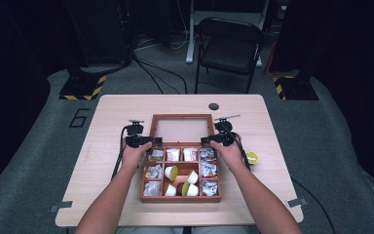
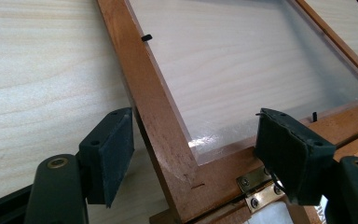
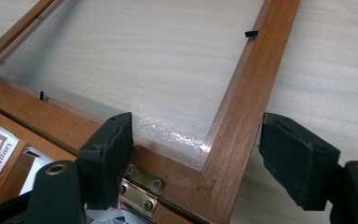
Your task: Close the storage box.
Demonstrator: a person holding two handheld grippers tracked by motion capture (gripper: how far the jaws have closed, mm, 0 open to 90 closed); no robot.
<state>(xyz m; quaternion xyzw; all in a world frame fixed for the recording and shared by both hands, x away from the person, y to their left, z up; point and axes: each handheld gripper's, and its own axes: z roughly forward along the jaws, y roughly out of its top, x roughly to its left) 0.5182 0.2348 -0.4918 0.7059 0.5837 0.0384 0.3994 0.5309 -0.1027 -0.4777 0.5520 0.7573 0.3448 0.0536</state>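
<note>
Wooden lid frame (image 1: pixel 182 117) laid flat on desk (image 1: pixel 107 170); left gripper (image 2: pixel 193 154) and right gripper (image 3: pixel 196 156) fingers held apart astride hinge-side corners, presumably for lifting.

Reddish-brown wooden box (image 1: pixel 180 199), brass hinge (image 3: pixel 142 189), pale wood-grain table (image 1: pixel 102 161), perhaps yellow-green cups (image 1: pixel 171 172).

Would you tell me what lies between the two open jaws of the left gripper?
In the left gripper view, a corner of the box lid's wooden frame lies between the open jaws of the left gripper, beside a brass hinge.
</note>
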